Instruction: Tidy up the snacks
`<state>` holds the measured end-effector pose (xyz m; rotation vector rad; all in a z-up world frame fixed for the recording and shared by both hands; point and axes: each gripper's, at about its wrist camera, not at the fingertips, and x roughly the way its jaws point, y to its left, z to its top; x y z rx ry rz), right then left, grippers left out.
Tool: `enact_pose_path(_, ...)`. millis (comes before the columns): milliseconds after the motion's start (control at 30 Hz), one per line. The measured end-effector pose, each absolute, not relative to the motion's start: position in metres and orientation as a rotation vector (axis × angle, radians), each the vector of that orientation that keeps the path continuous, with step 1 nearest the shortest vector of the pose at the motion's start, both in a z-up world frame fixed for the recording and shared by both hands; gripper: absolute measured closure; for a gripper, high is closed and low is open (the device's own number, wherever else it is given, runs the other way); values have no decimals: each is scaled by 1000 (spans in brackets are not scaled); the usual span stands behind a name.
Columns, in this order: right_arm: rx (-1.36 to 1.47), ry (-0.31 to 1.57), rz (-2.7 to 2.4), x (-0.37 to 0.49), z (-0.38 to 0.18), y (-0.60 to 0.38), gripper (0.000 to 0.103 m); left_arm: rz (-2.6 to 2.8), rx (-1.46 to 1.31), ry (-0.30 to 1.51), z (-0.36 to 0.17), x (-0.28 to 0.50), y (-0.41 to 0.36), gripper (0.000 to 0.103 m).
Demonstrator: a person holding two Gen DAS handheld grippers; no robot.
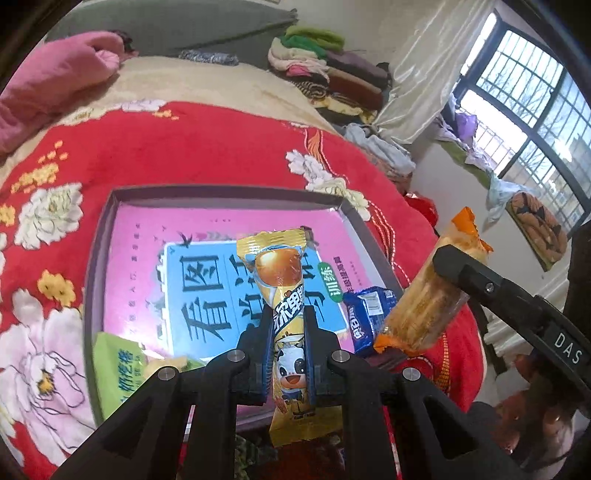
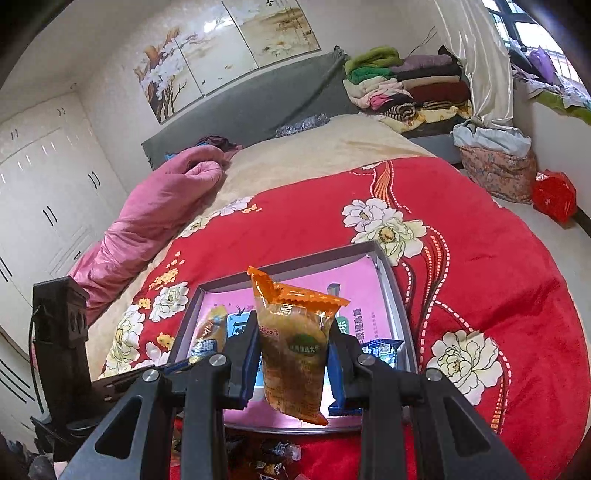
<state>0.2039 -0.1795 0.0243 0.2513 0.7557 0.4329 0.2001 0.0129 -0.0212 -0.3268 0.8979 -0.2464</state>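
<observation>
Two hand-held grippers clamp snack packets above tray holding blue packet, green packet

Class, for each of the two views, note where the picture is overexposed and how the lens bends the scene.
Left wrist view: the window is blown out white and the tray rim bows; right wrist view: glare on the wall painting, and the red bedspread curves into a dome.

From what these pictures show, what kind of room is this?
Most likely a bedroom in a home: a bed with a red flowered blanket and grey headboard, white wardrobe doors, and folded clothes stacked beside the window.
</observation>
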Motion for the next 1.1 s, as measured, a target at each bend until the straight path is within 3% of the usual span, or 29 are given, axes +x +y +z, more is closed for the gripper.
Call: enact_pose_path(1100,289,934,502,223,-41,-157,71,-257,-325,954,-60,210,7,89)
